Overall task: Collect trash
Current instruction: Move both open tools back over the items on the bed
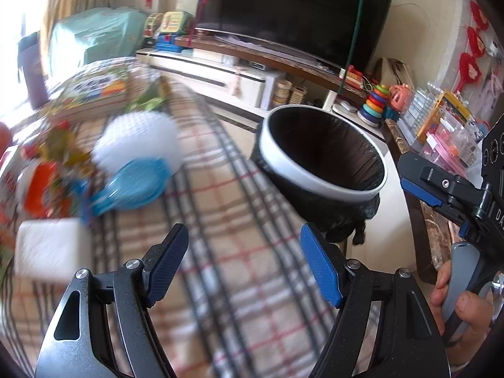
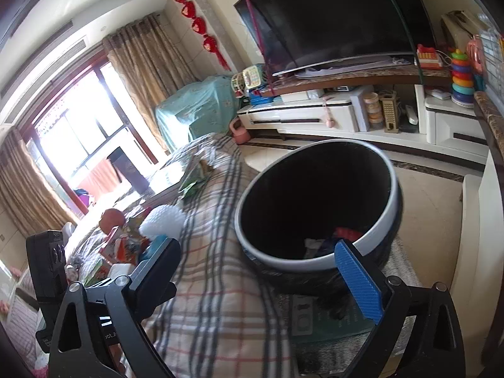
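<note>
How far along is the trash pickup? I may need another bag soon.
Partly done: the bin already holds a few scraps at the bottom. In hand: nothing; the left claw and right claw are open and empty. Left: wrappers and white foam on the table.

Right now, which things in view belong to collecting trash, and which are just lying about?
Belong to the job:
- round white-rimmed bin with black liner, some trash already inside
- crumpled colourful wrappers on the plaid tablecloth
- left gripper and right gripper, both open and empty

Just lying about:
- black television
- rainbow ring-stacking toy
- blue plastic plates
</note>
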The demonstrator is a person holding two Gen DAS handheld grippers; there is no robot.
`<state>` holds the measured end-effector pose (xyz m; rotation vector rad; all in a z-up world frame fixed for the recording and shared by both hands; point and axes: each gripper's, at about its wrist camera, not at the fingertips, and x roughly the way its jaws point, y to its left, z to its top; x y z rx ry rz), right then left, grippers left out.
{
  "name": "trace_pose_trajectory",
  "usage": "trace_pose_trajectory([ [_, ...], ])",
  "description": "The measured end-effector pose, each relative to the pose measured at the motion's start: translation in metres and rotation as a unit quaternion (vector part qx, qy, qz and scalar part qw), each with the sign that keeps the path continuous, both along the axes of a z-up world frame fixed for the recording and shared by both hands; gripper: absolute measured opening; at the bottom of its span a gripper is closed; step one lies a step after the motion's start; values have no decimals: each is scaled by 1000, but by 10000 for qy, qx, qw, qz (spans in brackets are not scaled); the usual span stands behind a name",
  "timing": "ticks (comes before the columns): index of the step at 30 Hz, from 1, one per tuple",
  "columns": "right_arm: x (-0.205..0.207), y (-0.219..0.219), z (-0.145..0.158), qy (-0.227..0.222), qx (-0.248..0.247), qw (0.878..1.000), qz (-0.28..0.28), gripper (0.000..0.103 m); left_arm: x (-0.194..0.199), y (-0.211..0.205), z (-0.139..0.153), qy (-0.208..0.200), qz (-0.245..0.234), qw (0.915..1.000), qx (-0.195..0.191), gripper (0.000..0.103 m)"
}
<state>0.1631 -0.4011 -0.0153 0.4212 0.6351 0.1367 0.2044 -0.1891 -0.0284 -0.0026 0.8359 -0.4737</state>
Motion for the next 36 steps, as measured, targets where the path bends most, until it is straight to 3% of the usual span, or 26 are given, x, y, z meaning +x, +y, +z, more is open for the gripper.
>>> trace_pose_trajectory([
  [21,-14,105,-18,235,-251,9953,902,100,-50,129,-17,19,1003,9949,-97,76],
  [36,2,179,-27,360,-775,9770,1955,100,-66,213,-33,215,1722,9848,-58,76],
])
